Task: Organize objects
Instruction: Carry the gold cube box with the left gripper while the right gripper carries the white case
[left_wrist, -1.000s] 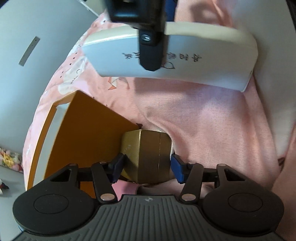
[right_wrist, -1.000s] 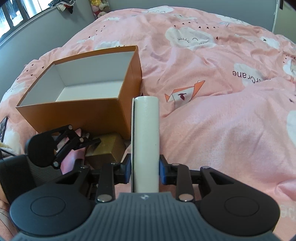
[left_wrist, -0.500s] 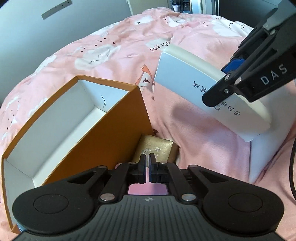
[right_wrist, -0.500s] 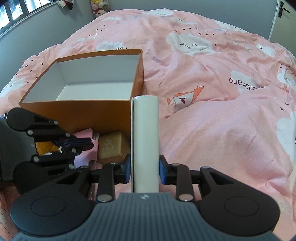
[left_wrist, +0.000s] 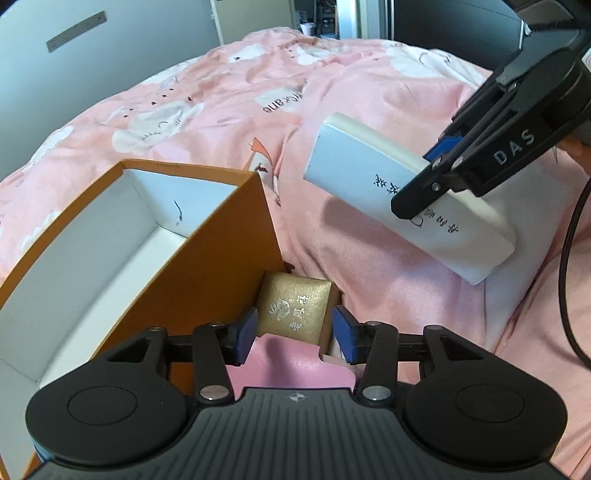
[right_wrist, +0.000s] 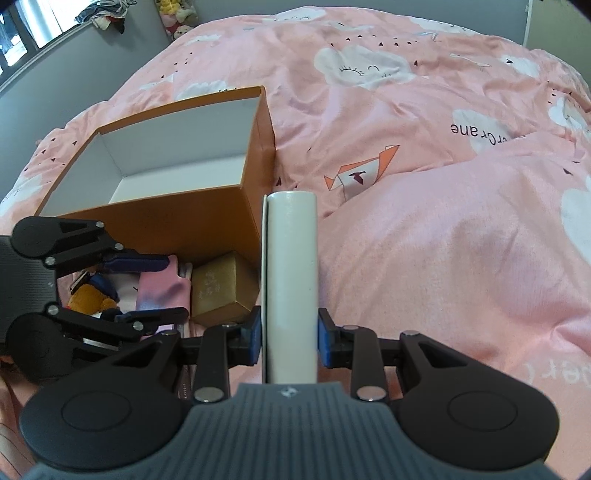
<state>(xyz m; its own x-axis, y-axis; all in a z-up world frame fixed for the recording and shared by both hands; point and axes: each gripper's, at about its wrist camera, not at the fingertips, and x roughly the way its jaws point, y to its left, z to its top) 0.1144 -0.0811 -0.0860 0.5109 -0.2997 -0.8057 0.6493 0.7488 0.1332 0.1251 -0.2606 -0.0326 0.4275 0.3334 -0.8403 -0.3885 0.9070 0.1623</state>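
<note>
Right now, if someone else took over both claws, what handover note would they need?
Left claw: open, straddling the small gold box without gripping it.
Right claw: shut on the white case, held above the pink duvet.
Orange box: open on the duvet, nothing visible inside. The gold box sits outside it against the near wall, beside a pink item and an orange plush toy.
Done: nothing boxed.
Left: close on the gold box and, presumably, load it, the case and the other items into the orange box.
</note>
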